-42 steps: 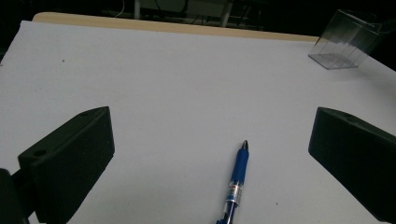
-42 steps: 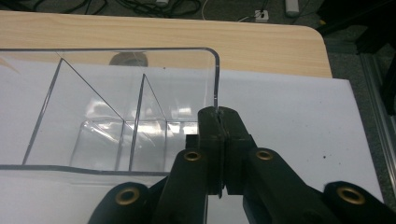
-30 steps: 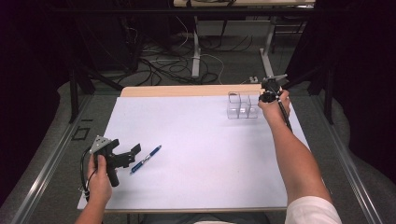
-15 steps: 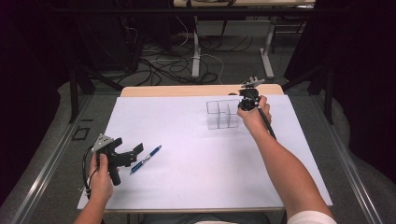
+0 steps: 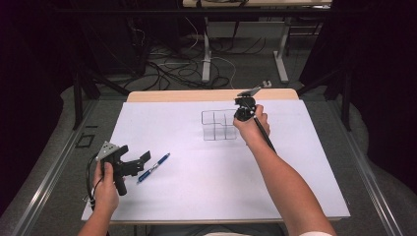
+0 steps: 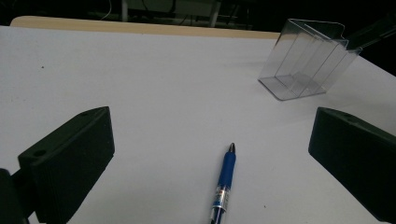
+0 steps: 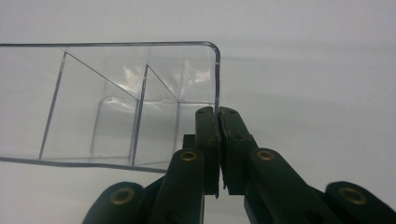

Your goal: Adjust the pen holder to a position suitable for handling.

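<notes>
On the white table (image 5: 196, 191), my right gripper (image 7: 217, 122) pinches the clear organizer's (image 7: 116, 102) wall. My left gripper (image 6: 210, 154) hangs wide apart over the blue pen (image 6: 223, 184); its print looks too blurred to read.

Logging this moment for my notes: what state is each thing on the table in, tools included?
Clear divided organizer: upright on the white sheet, compartments empty, one wall pinched by the right tool.
Blue pen: lying flat on the sheet, not held, in front of the left tool.
Left tool: jaws wide open, holding nothing.
Right tool: jaws shut on the organizer's wall.
</notes>
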### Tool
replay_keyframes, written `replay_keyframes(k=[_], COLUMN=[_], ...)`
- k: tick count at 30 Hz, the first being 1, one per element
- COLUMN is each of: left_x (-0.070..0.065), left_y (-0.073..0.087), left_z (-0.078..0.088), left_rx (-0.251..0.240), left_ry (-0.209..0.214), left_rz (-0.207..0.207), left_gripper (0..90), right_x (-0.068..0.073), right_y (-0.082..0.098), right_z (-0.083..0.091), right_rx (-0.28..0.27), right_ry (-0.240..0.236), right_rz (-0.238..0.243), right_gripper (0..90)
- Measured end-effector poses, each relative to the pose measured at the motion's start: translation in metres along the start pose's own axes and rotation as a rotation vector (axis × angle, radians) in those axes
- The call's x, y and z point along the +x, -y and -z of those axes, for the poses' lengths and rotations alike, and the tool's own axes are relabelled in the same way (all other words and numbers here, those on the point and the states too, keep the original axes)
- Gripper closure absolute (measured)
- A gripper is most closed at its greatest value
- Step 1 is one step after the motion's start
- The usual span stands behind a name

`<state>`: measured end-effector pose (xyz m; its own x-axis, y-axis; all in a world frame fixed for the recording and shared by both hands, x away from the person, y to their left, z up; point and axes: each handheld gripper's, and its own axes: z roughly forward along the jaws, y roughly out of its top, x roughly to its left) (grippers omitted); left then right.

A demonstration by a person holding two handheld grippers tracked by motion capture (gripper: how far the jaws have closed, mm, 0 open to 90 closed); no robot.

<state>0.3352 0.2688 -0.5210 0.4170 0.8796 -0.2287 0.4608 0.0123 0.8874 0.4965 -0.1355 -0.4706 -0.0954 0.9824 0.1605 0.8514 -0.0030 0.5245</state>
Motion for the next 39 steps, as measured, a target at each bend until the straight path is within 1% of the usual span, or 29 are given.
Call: replay_keyframes(k=[1,2,3,4,7,9,11,12,13,14,15,16,17,18,19,20,21,23,24,25,27,29,30,31,33,35,36,39], left_x=[0.000,0.000,0.000,0.000,-0.001,-0.001,-0.001,-0.001,-0.001,-0.001,-0.002,-0.002,-0.002,-0.002,-0.002,-0.002,-0.002,-0.002,-0.002,-0.002,-0.002,-0.003,-0.003,-0.003,-0.004,-0.004,-0.004,-0.004], left_y=[0.000,0.000,0.000,0.000,0.000,0.000,0.001,0.001,0.001,0.001,0.001,0.001,0.001,0.001,0.001,0.002,0.002,0.002,0.002,0.002,0.002,0.002,0.002,0.002,0.002,0.002,0.002,0.002], left_z=[0.000,0.000,0.000,0.000,0.000,0.000,-0.001,-0.001,-0.001,-0.001,-0.001,-0.001,-0.001,-0.002,-0.002,-0.002,-0.003,-0.004,-0.005,-0.005,-0.005,-0.006,-0.006,-0.006,-0.006,-0.006,-0.007,-0.008], left_rx=[0.000,0.003,0.004,0.005,0.003,0.007,0.007,0.009,0.011,0.014,0.015,0.018,0.019,0.023,0.025,0.034,0.035,0.041,0.043,0.048,0.057,0.055,0.060,0.061,0.063,0.064,0.066,0.069], left_ry=[0.001,0.001,0.000,0.000,-0.002,-0.003,-0.005,-0.005,-0.005,-0.006,-0.006,-0.007,-0.007,-0.008,-0.010,-0.010,-0.012,-0.011,-0.013,-0.014,-0.016,-0.019,-0.019,-0.020,-0.026,-0.033,-0.034,-0.040], left_rz=[0.000,-0.001,-0.001,-0.003,-0.005,-0.006,-0.005,-0.006,-0.008,-0.009,-0.009,-0.010,-0.013,-0.014,-0.011,-0.013,-0.013,-0.010,-0.013,-0.017,-0.025,-0.028,-0.027,-0.027,-0.029,-0.031,-0.031,-0.028], left_gripper=[0.0,0.0,0.0,0.0,0.0,0.0,0.0,0.0,0.0,0.0,0.0,0.0,0.0,0.0,0.0,0.0,0.0,0.0,0.0,0.0,0.0,0.0,0.0,0.0,0.0,0.0,0.0,0.0], right_x=[0.000,0.000,0.001,0.001,0.000,-0.004,-0.005,-0.006,-0.007,-0.007,-0.008,-0.009,-0.008,-0.009,-0.009,-0.010,-0.010,-0.012,-0.012,-0.013,-0.015,-0.017,-0.018,-0.018,-0.020,-0.022,-0.024,-0.029], right_y=[0.001,0.002,0.003,0.003,0.006,0.009,0.010,0.010,0.010,0.010,0.011,0.011,0.011,0.012,0.013,0.013,0.014,0.016,0.016,0.017,0.018,0.019,0.019,0.020,0.021,0.024,0.025,0.030], right_z=[0.001,0.001,0.002,0.002,0.004,0.006,0.008,0.009,0.011,0.011,0.011,0.012,0.013,0.013,0.014,0.015,0.016,0.018,0.019,0.019,0.022,0.024,0.025,0.027,0.029,0.033,0.035,0.039], right_rx=[0.006,0.010,0.010,0.010,0.001,-0.028,-0.051,-0.070,-0.109,-0.109,-0.137,-0.152,-0.170,-0.186,-0.194,-0.209,-0.221,-0.255,-0.261,-0.272,-0.280,-0.283,-0.286,-0.277,-0.276,-0.280,-0.292,-0.307], right_ry=[-0.016,-0.022,-0.043,-0.043,-0.090,-0.109,-0.129,-0.143,-0.158,-0.158,-0.179,-0.184,-0.189,-0.193,-0.205,-0.204,-0.208,-0.212,-0.214,-0.215,-0.222,-0.229,-0.238,-0.253,-0.242,-0.227,-0.214,-0.212], right_rz=[0.005,0.007,0.021,0.021,0.036,0.074,0.084,0.102,0.130,0.130,0.145,0.172,0.178,0.196,0.198,0.223,0.231,0.269,0.283,0.306,0.332,0.358,0.375,0.386,0.422,0.439,0.450,0.461], right_gripper=[86.7,86.1,84.2,84.2,77.6,75.5,71.2,68.0,64.8,64.8,62.4,60.0,58.8,56.7,54.3,52.1,50.5,47.0,45.7,44.6,41.7,38.0,35.5,33.6,29.5,25.0,22.3,21.7])
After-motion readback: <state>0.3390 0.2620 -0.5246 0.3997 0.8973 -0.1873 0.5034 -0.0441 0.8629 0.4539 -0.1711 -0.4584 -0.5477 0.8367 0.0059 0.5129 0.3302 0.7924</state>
